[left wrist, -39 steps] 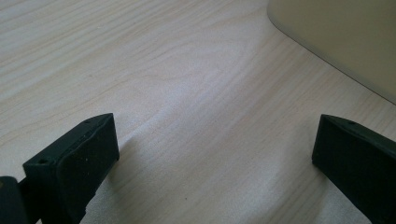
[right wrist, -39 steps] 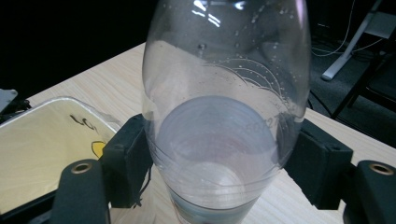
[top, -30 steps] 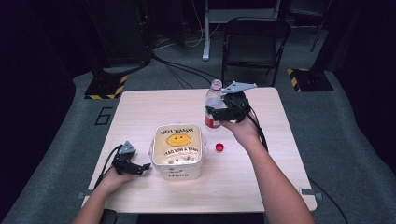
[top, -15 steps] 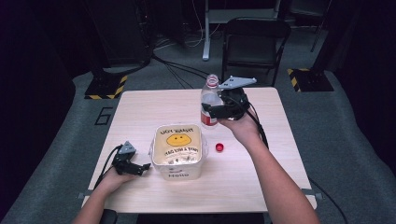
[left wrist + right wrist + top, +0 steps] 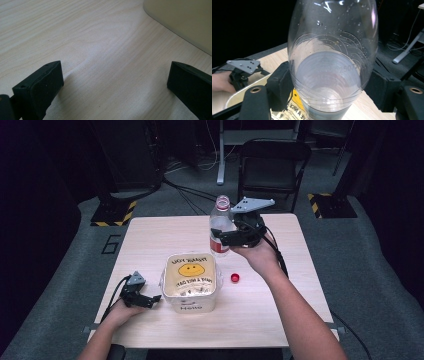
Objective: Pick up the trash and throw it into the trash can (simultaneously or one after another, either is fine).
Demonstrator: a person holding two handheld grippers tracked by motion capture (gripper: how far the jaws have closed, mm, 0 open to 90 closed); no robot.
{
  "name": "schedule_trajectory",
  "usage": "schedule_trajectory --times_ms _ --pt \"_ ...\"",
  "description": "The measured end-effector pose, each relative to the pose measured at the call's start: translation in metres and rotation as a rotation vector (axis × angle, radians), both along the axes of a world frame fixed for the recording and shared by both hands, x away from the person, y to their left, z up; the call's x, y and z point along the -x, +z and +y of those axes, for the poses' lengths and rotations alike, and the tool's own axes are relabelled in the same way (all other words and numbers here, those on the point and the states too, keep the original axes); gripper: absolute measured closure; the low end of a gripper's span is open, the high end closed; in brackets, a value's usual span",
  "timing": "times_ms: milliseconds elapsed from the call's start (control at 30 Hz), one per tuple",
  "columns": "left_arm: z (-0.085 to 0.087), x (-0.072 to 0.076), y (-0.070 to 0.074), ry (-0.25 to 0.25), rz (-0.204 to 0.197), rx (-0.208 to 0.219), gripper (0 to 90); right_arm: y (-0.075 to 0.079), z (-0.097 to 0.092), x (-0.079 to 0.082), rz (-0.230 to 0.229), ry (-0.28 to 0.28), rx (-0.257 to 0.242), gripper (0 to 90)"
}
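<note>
Room: dark, grey carpet, black folding chair behind the far edge of the bench, cables on the floor, yellow-black striped feet at left and right.

Bench: pale wood grain, rectangular, matte, mostly bare.

Cream tub with a yellow smiley and black lettering sits near the middle, toward the near edge. In the left gripper view its wall fills the upper right corner.

Clear plastic bottle, red label, no cap, upright above the bench past the tub's far side, toward the far edge. In the right gripper view the bottle is seen close, beaded with droplets, clear liquid in its lower part.

Right hand-held gripper: jaws closed against both sides of the bottle, holding it; grey plate on top.

Left hand-held gripper: resting by the near left corner, just beside the tub; jaws spread wide with bare bench between them, holding nothing.

Red cap lies on the bench just right of the tub.

Change from 1.0 s ago: bottle and right hand-held gripper have shifted left, toward the tub, and sit higher. Left hand-held gripper, tub and cap unchanged.
</note>
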State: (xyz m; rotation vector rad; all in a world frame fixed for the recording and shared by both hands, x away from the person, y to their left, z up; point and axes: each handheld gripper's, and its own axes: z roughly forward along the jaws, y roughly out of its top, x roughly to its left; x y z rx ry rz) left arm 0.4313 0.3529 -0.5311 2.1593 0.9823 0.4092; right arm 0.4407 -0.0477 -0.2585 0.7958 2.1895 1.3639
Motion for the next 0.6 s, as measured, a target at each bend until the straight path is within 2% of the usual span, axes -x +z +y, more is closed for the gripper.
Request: schedule_trajectory --times_ms 367,600 --pt "0.000 0.000 0.000 0.002 -0.002 0.002 0.2 0.008 0.012 0.010 0.002 0.063 -0.006 28.2" --pt "0.000 0.000 0.000 0.002 -0.002 0.002 0.2 0.003 0.023 0.013 0.007 0.102 0.001 28.1"
